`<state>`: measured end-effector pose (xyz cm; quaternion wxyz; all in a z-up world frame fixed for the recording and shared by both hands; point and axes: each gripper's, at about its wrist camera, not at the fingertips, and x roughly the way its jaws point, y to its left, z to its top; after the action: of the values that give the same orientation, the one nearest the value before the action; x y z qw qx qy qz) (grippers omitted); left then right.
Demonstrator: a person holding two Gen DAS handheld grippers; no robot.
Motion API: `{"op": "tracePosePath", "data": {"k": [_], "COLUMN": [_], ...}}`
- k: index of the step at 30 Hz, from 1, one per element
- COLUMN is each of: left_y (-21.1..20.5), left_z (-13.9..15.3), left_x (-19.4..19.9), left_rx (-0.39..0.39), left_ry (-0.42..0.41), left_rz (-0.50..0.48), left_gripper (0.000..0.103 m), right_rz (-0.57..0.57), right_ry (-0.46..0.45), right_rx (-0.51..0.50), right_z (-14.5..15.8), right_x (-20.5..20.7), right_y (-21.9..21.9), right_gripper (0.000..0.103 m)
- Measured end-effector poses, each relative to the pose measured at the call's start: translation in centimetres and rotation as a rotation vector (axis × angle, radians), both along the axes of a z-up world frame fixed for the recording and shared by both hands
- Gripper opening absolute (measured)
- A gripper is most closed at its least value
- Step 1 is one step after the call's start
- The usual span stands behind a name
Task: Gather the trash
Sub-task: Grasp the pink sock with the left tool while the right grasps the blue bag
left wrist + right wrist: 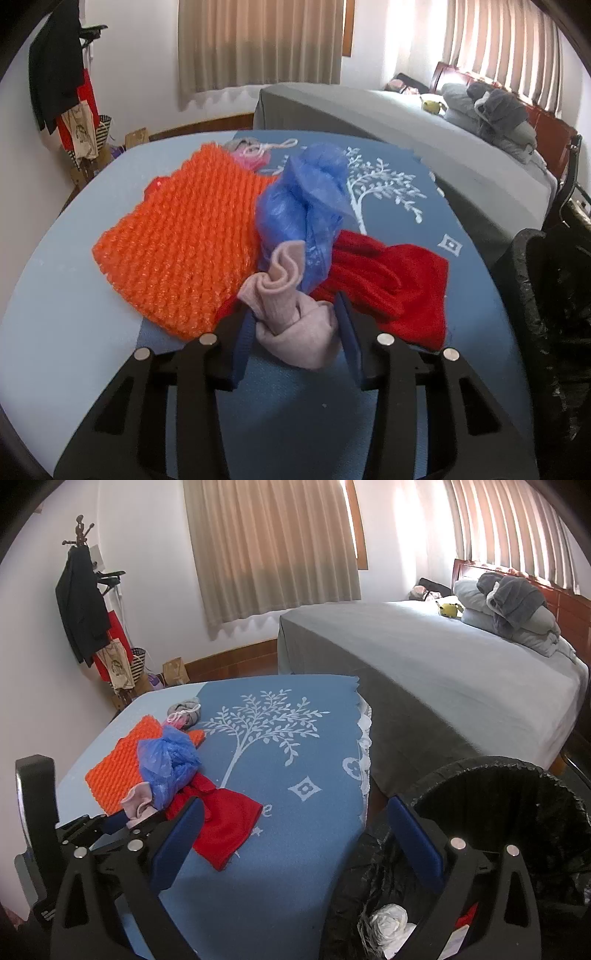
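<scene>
Your left tool (pixel 297 328) grips the pink cloth wad (pixel 295 325) near the counter's (pixel 295 830) front edge; your right tool (pixel 295 842) hangs open. Some trash is already binned (pixel 491 786), but the blue plastic bag (pixel 306 206) remains.

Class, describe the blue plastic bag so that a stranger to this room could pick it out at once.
Find the blue tree-patterned cloth beside the bed. On its pile of knitwear, the bag lies between the orange knit and the red glove. It alone is crumpled, shiny, translucent plastic.
</scene>
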<state>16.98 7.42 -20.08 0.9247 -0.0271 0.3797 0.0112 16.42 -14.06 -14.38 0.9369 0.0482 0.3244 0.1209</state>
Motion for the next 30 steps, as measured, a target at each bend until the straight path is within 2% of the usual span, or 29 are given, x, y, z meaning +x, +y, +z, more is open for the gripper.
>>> {"op": "tracePosePath", "data": {"k": [9,15,23,30], "left_y": [0.5,2.7,6.6,9.9], "left_z": [3.5,5.4,5.9,5.7], "left_x": [-2.2,-2.0,-0.9,-0.9], "left_rx": [-0.036,-0.025,0.007,0.026], "left_ry": [-0.09,-0.141,-0.156,-0.153], "left_rz": [-0.01,0.044,0.121,0.166], "left_gripper": [0.041,0.041,0.041,0.041], "right_rz": [0.007,0.042,0.109,0.155], "right_ry": [-0.023,-0.026,-0.031,0.007], "right_rx": [0.0,0.013,0.04,0.026], "right_z": [1.0,1.3,1.2,-0.6], "right_x": [0.1,1.0,3.2,5.1], "right_y": [0.4,2.1,7.1,11.9], "right_gripper": [0.097,0.097,0.097,0.097]}}
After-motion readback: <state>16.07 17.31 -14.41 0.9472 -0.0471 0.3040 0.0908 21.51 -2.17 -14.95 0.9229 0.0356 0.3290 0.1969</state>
